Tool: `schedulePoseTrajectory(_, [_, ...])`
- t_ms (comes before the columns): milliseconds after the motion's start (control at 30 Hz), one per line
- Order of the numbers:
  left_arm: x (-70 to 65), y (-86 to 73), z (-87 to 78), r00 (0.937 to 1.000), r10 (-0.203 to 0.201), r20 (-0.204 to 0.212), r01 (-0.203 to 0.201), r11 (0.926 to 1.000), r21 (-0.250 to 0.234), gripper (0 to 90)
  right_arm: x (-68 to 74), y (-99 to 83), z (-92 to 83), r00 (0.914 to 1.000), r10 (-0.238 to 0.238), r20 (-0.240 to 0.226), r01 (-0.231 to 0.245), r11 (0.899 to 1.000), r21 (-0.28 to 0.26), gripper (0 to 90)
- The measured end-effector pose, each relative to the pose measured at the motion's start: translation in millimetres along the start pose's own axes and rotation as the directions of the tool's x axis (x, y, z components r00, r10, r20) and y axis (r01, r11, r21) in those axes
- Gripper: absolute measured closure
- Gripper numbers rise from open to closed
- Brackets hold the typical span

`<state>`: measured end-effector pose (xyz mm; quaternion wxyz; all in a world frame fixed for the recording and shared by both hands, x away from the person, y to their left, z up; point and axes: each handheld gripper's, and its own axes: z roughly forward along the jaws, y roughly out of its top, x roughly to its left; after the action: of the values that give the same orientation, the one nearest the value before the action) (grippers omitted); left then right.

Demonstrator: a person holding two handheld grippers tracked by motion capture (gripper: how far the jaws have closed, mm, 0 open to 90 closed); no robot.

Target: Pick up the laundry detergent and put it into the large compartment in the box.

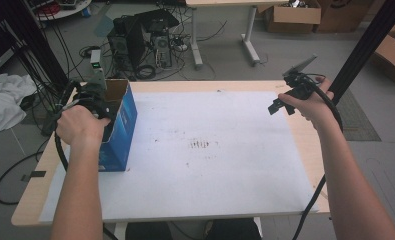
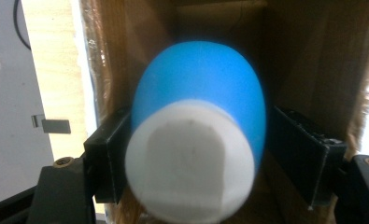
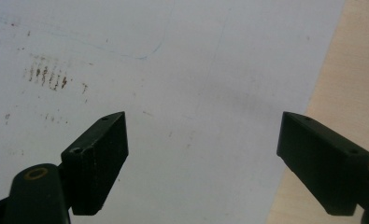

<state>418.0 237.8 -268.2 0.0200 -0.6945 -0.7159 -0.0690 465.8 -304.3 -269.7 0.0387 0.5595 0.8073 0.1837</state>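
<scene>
A blue, egg-shaped thing with a white flat end sits between the jaws of my left gripper, inside a brown cardboard interior. It looks blurred while the jaws are sharp, and a thin dark gap shows at the right jaw. In the high view my left gripper points down into the open top of an upright blue box at the table's left edge. My right gripper hovers over the right side of the white sheet. Seen from its own camera, the right gripper stands wide open with nothing between its jaws.
The white sheet covers most of the wooden table and carries brown smudges near its middle. A black post rises by the far right corner. Cables and a computer tower lie on the floor beyond.
</scene>
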Motion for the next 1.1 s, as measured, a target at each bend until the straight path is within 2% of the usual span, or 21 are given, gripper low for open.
schedulePoseTrajectory(133, [1.2,-2.4,-10.0,0.9999,0.001,-0.017,-0.002,0.9999,-0.014,24.6,0.9,-0.1,-0.8,1.0000,0.002,-0.001,-0.002,1.000,-0.001,16.5])
schedulePoseTrajectory(367, [3.8,-7.3,-30.0,0.9998,0.005,-0.021,-0.006,0.9991,-0.041,19.7,3.7,-0.4,-2.0,1.0000,-0.008,-0.003,0.008,1.000,-0.004,16.5])
schedulePoseTrajectory(500, [-3.1,-9.8,-44.4,0.9988,0.042,-0.026,-0.044,0.9969,-0.066,17.9,5.2,-0.4,-3.5,1.0000,-0.009,0.000,0.009,1.000,-0.006,16.5])
schedulePoseTrajectory(600, [-6.8,-10.3,-49.3,0.9979,0.057,-0.032,-0.059,0.9958,-0.071,16.0,6.6,-0.3,-4.1,1.0000,-0.009,0.000,0.009,1.000,-0.005,16.5])
schedulePoseTrajectory(633, [-12.5,-11.0,-54.5,0.9971,0.071,-0.026,-0.073,0.9936,-0.086,15.8,7.6,-0.2,-4.8,0.9999,-0.011,0.003,0.011,1.000,-0.006,16.5])
schedulePoseTrajectory(667, [-12.5,-11.0,-54.5,0.9971,0.071,-0.026,-0.073,0.9936,-0.086,15.6,7.6,-0.2,-4.8,0.9999,-0.011,0.003,0.011,1.000,-0.006,16.5])
schedulePoseTrajectory(833, [-31.2,-12.5,-66.2,0.9911,0.132,-0.015,-0.133,0.9853,-0.107,14.4,10.3,-0.1,-5.7,0.9999,-0.012,0.006,0.012,1.000,-0.003,16.5])
schedulePoseTrajectory(900, [-43.7,-12.9,-69.5,0.9851,0.172,-0.004,-0.171,0.9790,-0.111,12.5,11.2,-0.9,-6.3,0.9999,-0.011,0.005,0.011,1.000,-0.002,16.5])
schedulePoseTrajectory(933, [-43.7,-12.9,-69.5,0.9851,0.172,-0.004,-0.171,0.9790,-0.111,12.3,11.2,-0.9,-6.3,0.9999,-0.011,0.005,0.011,1.000,-0.002,16.5])
schedulePoseTrajectory(967, [-51.4,-12.6,-70.9,0.9813,0.193,-0.002,-0.192,0.9753,-0.110,10.7,11.7,-1.3,-7.6,0.9999,-0.013,0.006,0.013,1.000,0.004,16.5])
schedulePoseTrajectory(1000, [-51.4,-12.6,-70.9,0.9813,0.193,-0.002,-0.192,0.9753,-0.110,10.4,11.7,-1.3,-7.6,0.9999,-0.013,0.006,0.013,1.000,0.004,16.5])
schedulePoseTrajectory(1033, [-60.0,-12.4,-72.1,0.9774,0.211,-0.003,-0.210,0.9716,-0.108,9.9,11.8,-1.7,-10.1,0.9999,-0.007,0.008,0.007,1.000,-0.006,16.5])
schedulePoseTrajectory(1067, [-60.0,-12.4,-72.1,0.9774,0.211,-0.003,-0.210,0.9716,-0.108,8.5,11.8,-1.7,-10.1,0.9999,-0.007,0.008,0.007,1.000,-0.006,16.5])
schedulePoseTrajectory(1100, [-68.5,-11.9,-73.3,0.9743,0.225,0.000,-0.224,0.9689,-0.105,7.4,11.7,-2.2,-13.1,0.9999,-0.010,0.008,0.010,1.000,-0.007,16.5])
